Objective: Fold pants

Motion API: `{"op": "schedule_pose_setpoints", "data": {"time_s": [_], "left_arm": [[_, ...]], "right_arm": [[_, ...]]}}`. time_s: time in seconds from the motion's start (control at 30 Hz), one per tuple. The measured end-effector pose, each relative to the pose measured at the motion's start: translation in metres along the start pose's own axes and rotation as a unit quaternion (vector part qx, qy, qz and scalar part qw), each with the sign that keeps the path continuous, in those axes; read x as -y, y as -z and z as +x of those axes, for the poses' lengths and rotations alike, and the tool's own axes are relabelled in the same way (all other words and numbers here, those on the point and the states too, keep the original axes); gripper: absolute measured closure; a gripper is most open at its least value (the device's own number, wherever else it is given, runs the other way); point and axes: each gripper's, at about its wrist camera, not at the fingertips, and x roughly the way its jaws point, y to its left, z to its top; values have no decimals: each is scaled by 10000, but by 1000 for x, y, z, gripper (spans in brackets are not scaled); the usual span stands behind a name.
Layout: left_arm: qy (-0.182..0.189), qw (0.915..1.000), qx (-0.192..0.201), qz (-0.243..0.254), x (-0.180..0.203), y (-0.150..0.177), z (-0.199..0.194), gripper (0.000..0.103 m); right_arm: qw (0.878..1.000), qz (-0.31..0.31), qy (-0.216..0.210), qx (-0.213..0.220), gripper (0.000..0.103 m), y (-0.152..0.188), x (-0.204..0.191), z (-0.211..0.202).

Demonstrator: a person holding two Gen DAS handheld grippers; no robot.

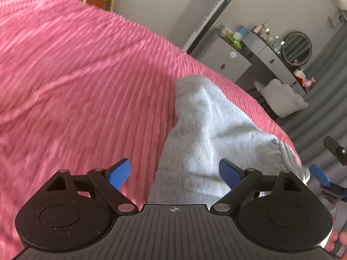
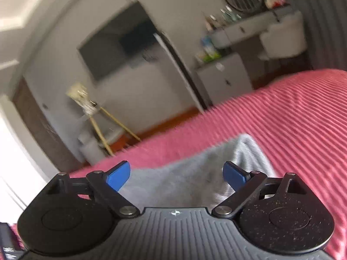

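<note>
Light grey sweatpants (image 1: 208, 134) lie on a pink ribbed bedspread (image 1: 76, 75), stretching away from me, with a ribbed cuff or waistband at the right (image 1: 288, 153). My left gripper (image 1: 174, 173) is open and empty above the near end of the pants, its blue fingertips (image 1: 120, 173) wide apart. In the right wrist view the grey pants (image 2: 190, 173) lie on the bedspread (image 2: 292, 119). My right gripper (image 2: 176, 175) is open and empty just above them. The right gripper's blue tip also shows at the right edge of the left wrist view (image 1: 321, 175).
Beyond the bed stand a grey dresser (image 1: 266, 58) with bottles and a round mirror (image 1: 297, 47), and a white chair (image 1: 282, 97). A wall television (image 2: 117, 41) and a small side table with yellow legs (image 2: 102, 125) show in the right wrist view. Both views are blurred.
</note>
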Motion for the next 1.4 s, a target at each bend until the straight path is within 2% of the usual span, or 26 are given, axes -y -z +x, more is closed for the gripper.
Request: {"op": "schedule_pose_setpoints", "data": {"time_s": [0.07, 0.13, 0.17, 0.2, 0.23, 0.27, 0.3, 0.37, 0.43, 0.47, 0.5, 0.57, 0.6, 0.67, 0.73, 0.8, 0.87, 0.97, 1.0, 1.07, 1.17, 1.23, 1.27, 1.33, 1.37, 1.4], "left_arm": [[61, 9999, -110, -19, 1, 1, 2, 10], [75, 9998, -166, 46, 1, 5, 2, 10], [68, 9998, -179, 47, -1, 7, 1, 10], [105, 9998, -194, 28, -3, 10, 0, 10], [215, 9995, -213, 29, -6, 14, -2, 10], [369, 9989, -275, 87, -8, 17, -2, 10], [487, 9980, -362, 171, -9, 20, 0, 11], [767, 9942, -457, 604, -6, 28, 3, 12], [820, 9892, -258, 1189, 7, 38, 2, 12], [781, 9860, -107, 1468, 14, 44, 2, 12], [652, 9813, 129, 1806, 23, 52, 1, 12], [113, 9705, 572, 2339, 38, 64, 5, 12], [-159, 9657, 597, 2523, 43, 67, 12, 12], [-287, 9671, 393, 2495, 41, 66, 27, 14], [-211, 9713, 271, 2352, 34, 66, 35, 14], [-197, 9697, 261, 2421, 29, 66, 39, 12], [-401, 9669, 189, 2514, 26, 66, 43, 12], [-502, 9728, 36, 2263, 24, 59, 29, 25], [-420, 9760, 101, 2135, 25, 54, 18, 25], [-31, 9817, 579, 1813, 23, 42, -7, 20], [164, 9853, 1118, 1279, 22, 24, -19, 10], [104, 9891, 994, 1084, 23, 16, -3, 9], [-70, 9905, 868, 1063, 24, 15, 8, 10], [-680, 9906, 457, 1094, 25, 17, 34, 18], [-871, 9896, 171, 1134, 22, 22, 45, 18], [-897, 9894, -11, 1145, 18, 27, 50, 17]], "right_arm": [[9988, 226, -312, -288, 10, 3, 1, 10], [9960, 378, -155, -793, 15, 12, 15, 23], [9939, 385, 109, -1030, 30, 18, 24, 28], [9910, 353, 430, -1222, 62, 24, 33, 31], [9878, 353, 717, -1337, 78, 28, 48, 31], [9875, 453, 809, -1276, 102, 31, 58, 25], [9866, 764, 822, -1184, 103, 33, 75, 16], [9844, 1338, 575, -982, 100, 37, 91, -5], [9871, 1361, 552, -642, 72, 43, 89, -27], [9873, 1340, 646, -551, 41, 45, 88, -34], [9877, 1344, 669, -434, 34, 50, 84, -39], [9880, 1426, 494, -332, 34, 54, 84, -42], [9873, 1497, 424, -333, 34, 58, 84, -44], [9856, 1607, 367, -383, 34, 65, 84, -44], [9850, 1637, 339, -435, 34, 70, 86, -41], [9847, 1643, 383, -445, 33, 69, 87, -39], [9820, 1822, 336, -369, 31, 64, 93, -39], [9783, 2040, 193, -289, 30, 61, 91, -48], [9779, 2074, 94, -259, 30, 58, 88, -48], [9796, 1985, -167, -275, 30, 51, 78, -43], [9857, 1610, -410, -284, 29, 42, 56, -29], [9866, 1492, -534, -375, 29, 42, 47, -13], [9871, 1427, -557, -457, 29, 43, 45, -5], [9902, 1134, -339, -737, 29, 50, 43, 13], [9910, 1000, -212, -866, 33, 54, 44, 18], [9909, 889, -85, -1010, 40, 60, 47, 22]]}}
